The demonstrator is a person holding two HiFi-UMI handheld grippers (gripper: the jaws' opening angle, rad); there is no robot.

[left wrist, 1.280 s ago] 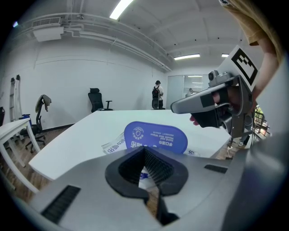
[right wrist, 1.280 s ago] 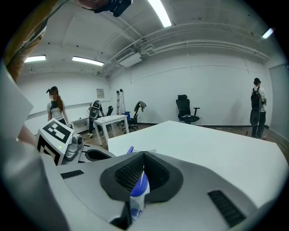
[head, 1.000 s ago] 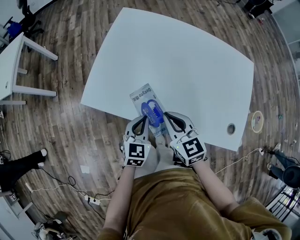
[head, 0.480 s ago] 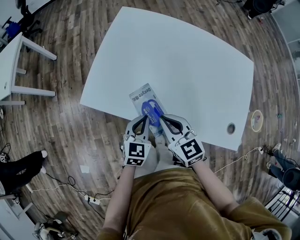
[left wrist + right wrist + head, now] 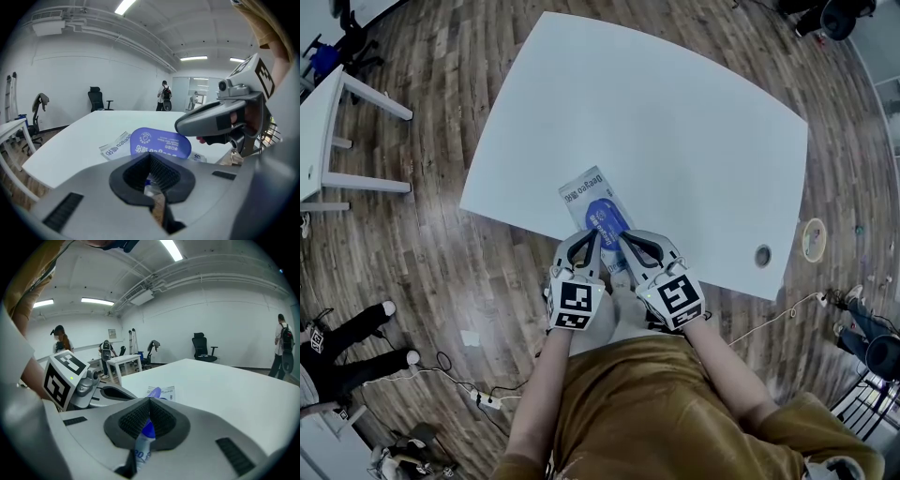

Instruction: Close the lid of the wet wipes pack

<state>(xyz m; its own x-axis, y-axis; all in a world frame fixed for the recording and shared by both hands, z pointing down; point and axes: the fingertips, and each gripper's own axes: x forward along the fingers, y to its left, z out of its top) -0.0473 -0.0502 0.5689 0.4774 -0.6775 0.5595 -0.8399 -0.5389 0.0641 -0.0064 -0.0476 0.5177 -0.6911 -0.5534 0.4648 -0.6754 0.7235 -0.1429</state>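
Standing half-raised, the blue oval lid (image 5: 160, 143) of the silvery wet wipes pack (image 5: 584, 190) at the white table's (image 5: 675, 122) near edge looks not yet pressed down, with the right tongs (image 5: 149, 422) clamped on its rim and the left tongs (image 5: 151, 180) pinching the pack's near end.

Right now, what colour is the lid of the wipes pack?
Blue with white print. The lid shows best in the left gripper view.

Wipes pack (image 5: 584, 197) at near edge of white table (image 5: 675, 122); blue lid (image 5: 607, 219) toward person. Left gripper (image 5: 584, 246), right gripper (image 5: 628, 242) meet at pack's near end.
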